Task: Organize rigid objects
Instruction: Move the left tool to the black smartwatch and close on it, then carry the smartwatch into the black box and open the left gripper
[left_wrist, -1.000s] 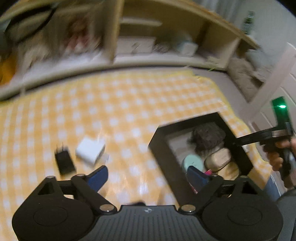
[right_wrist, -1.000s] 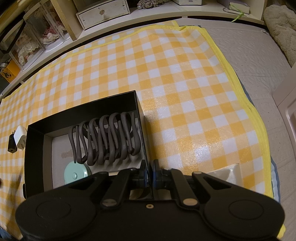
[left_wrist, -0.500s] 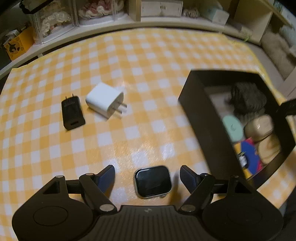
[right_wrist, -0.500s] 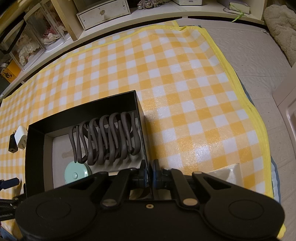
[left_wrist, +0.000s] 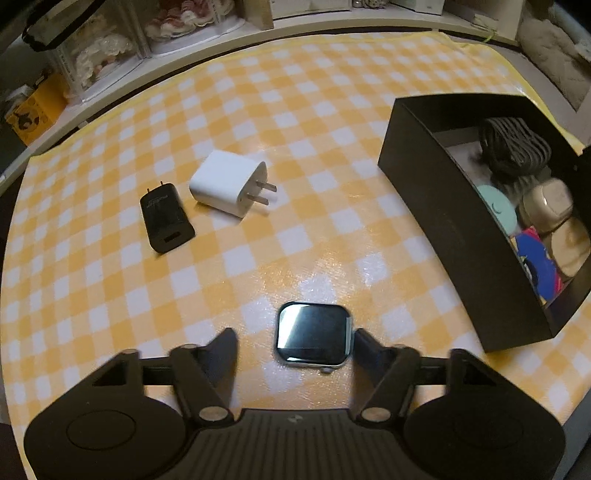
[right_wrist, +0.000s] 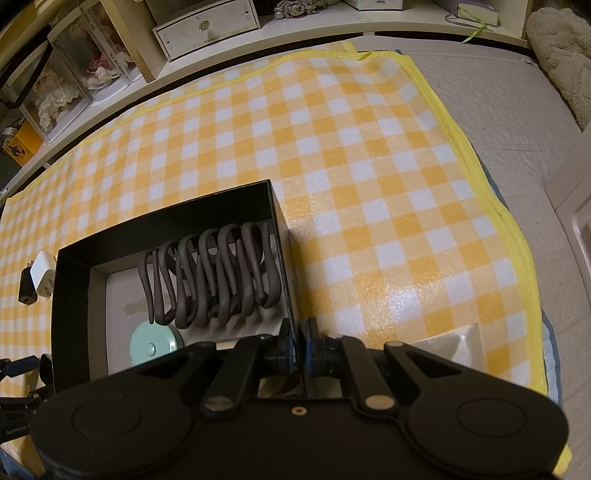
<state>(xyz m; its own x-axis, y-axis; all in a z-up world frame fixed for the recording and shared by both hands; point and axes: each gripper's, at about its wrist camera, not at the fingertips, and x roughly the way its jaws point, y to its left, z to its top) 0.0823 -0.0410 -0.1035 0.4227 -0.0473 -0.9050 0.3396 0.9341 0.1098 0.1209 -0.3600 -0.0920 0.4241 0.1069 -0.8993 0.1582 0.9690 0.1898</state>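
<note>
The black box (left_wrist: 454, 225) is taken as the landmark, standing on the yellow-and-white checked cloth (left_wrist: 314, 110). The left gripper (left_wrist: 295, 343) is held wide open over the cloth beside the box; nothing is gripped, though a smartwatch body (left_wrist: 313, 338) lies between its fingers, with the right finger (left_wrist: 364, 341) touching or nearly touching the watch's edge. Farther from the box, a white charger (left_wrist: 227, 188) and a black charger (left_wrist: 166, 218) are seen lying side by side; the lettering printed on the black one cannot be read. The right gripper (right_wrist: 298, 345) is closed on the box's right wall. Inside the box are seen a dark coiled cable (right_wrist: 214, 273), a mint round disc (right_wrist: 155, 345), beige cases (left_wrist: 546, 201) and a blue-and-pink item (left_wrist: 535, 258).
</note>
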